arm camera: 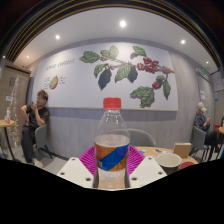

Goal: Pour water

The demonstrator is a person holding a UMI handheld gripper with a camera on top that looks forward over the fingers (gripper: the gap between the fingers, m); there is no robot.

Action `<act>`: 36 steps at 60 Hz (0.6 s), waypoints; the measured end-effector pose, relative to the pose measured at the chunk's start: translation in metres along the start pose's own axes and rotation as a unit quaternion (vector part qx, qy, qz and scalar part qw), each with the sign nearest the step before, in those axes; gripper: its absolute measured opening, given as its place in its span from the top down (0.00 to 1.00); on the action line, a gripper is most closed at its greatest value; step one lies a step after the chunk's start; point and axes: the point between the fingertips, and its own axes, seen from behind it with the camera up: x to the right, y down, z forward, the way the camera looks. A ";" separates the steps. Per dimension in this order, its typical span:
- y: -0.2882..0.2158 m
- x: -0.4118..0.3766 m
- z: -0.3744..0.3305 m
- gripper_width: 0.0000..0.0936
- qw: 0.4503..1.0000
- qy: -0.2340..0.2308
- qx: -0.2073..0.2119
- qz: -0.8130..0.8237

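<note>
A clear plastic bottle [112,130] with a red cap and a blue and orange label stands upright between my fingers. My gripper [112,160] is shut on its lower body, with the magenta pads [89,158] pressing on both sides of it. The bottle's base is hidden below the fingers. A pale paper cup [168,159] sits just beyond the right finger, on a wooden table top [150,151]; only its rim and upper wall show.
A person [38,112] sits at a table far to the left, and another person [201,118] sits far to the right. A grey chair back [143,137] stands behind the bottle. The back wall carries a large leaf and berry mural [125,70].
</note>
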 end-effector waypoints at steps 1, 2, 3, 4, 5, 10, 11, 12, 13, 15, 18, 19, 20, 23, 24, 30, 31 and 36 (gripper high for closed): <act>-0.002 -0.004 -0.001 0.64 1.000 0.003 -0.002 0.005; 0.000 0.002 0.002 0.65 1.000 0.001 -0.001 0.013; 0.001 -0.003 0.001 0.65 1.000 0.005 -0.001 0.018; 0.000 0.007 0.002 0.65 1.000 0.000 0.000 0.027; 0.000 0.008 0.002 0.66 0.999 0.000 0.001 0.035; -0.008 0.002 -0.001 0.66 0.994 -0.011 0.002 0.111; -0.008 0.011 0.000 0.66 0.990 -0.025 0.007 0.139; -0.011 0.010 -0.002 0.66 0.985 -0.033 0.011 0.167; -0.013 0.011 -0.003 0.66 0.980 -0.039 0.013 0.194; -0.023 0.005 -0.009 0.66 0.968 -0.041 0.015 0.248; -0.030 0.023 -0.010 0.69 0.942 -0.055 0.027 0.329; -0.032 0.026 -0.010 0.69 0.932 -0.058 0.029 0.357; -0.038 0.019 -0.013 0.66 0.920 -0.056 0.029 0.386; -0.040 0.020 -0.011 0.66 0.880 -0.055 0.025 0.471; -0.041 0.027 -0.009 0.65 0.866 -0.055 0.023 0.496; -0.044 0.028 -0.016 0.64 0.762 -0.070 0.008 0.644; -0.042 0.030 -0.015 0.64 0.748 -0.072 0.005 0.660; -0.041 0.015 -0.018 0.61 0.686 -0.082 -0.012 0.723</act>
